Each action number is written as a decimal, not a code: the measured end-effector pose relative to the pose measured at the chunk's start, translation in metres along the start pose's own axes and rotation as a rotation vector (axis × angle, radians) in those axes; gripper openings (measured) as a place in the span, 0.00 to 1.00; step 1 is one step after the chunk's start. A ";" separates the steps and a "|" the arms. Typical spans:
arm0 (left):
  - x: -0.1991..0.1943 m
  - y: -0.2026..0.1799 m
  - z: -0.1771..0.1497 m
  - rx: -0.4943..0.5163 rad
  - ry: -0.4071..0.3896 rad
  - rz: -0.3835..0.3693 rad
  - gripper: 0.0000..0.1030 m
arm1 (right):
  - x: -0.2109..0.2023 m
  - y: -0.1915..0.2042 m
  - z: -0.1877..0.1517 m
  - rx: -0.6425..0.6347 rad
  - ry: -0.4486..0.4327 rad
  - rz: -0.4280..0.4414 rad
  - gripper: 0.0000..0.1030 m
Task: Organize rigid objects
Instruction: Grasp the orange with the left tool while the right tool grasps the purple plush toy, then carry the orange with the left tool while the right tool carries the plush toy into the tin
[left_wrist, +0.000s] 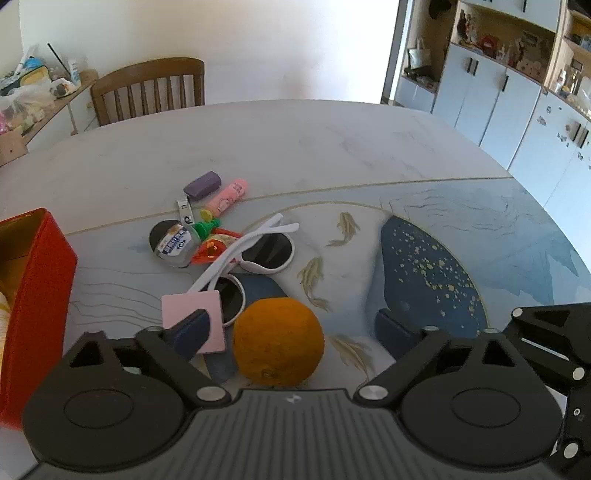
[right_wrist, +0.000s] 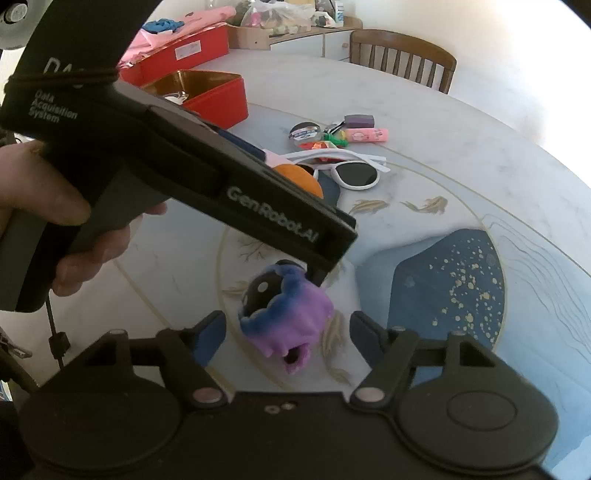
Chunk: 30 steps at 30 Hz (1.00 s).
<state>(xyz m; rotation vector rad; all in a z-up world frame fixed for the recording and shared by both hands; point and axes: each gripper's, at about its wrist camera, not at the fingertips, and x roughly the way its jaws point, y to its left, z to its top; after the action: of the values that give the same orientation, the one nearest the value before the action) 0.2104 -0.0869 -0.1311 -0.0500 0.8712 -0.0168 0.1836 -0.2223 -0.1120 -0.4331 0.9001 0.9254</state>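
Meanwhile the left tool (left_wrist: 291, 332) stands released around an orange (left_wrist: 279, 341) on the table (left_wrist: 332, 147); the right tool (right_wrist: 288, 332) straddles a purple toy (right_wrist: 291, 317), pads not touching it.

Wooden chair (left_wrist: 147, 88) behind painted table (left_wrist: 332, 147)

Both wrist cams angled down, close over table (left_wrist: 295, 147); shared: sunglasses (left_wrist: 258, 254), orange (left_wrist: 279, 341).

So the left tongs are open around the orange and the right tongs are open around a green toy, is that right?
Not quite. The toy between the right tongs is purple and blue, not green, as the right wrist view shows. The left tongs are indeed open around the orange.
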 end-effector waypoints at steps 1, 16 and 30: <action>0.001 -0.001 0.000 0.004 0.005 -0.002 0.84 | 0.001 0.000 0.000 -0.002 0.001 -0.001 0.67; 0.011 0.003 0.000 0.010 0.048 0.025 0.52 | 0.005 0.002 0.001 0.012 0.005 -0.008 0.48; -0.002 0.016 -0.010 -0.040 0.061 0.003 0.52 | -0.012 0.001 -0.001 0.106 -0.044 -0.060 0.47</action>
<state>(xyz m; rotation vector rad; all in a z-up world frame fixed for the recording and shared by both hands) 0.2013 -0.0715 -0.1365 -0.0864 0.9330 0.0021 0.1785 -0.2282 -0.1026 -0.3460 0.8872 0.8253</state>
